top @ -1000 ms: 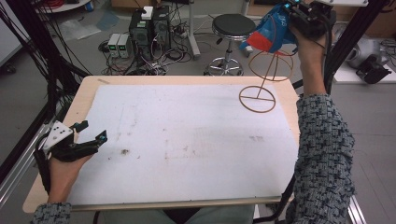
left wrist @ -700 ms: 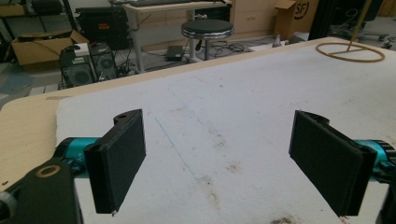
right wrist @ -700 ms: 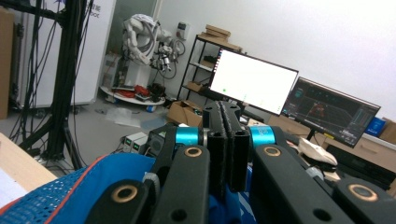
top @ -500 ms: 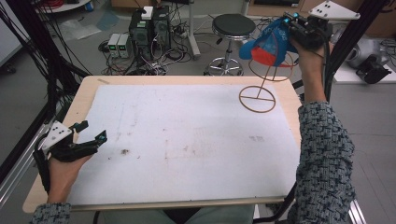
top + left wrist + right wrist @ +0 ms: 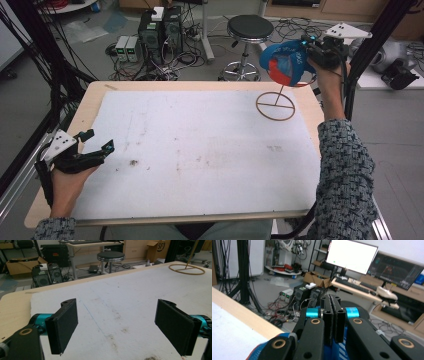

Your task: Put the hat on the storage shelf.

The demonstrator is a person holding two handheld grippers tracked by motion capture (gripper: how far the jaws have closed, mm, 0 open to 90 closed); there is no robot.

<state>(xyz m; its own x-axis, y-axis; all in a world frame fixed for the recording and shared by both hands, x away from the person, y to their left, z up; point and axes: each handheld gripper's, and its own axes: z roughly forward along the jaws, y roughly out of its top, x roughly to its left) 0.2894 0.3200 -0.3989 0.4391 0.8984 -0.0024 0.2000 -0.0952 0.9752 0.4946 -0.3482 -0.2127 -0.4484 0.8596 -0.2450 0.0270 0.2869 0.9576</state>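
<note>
The right tool is being held above the far right corner of the tabletop, its jaws pressed together on the edge of a blue and red cap. The cap is being kept in the air at the top of a wire stand, whose ring base is resting on the white mat. The left tool is being rested at the near left of the mat, its jaws spread wide with nothing between them.
</note>
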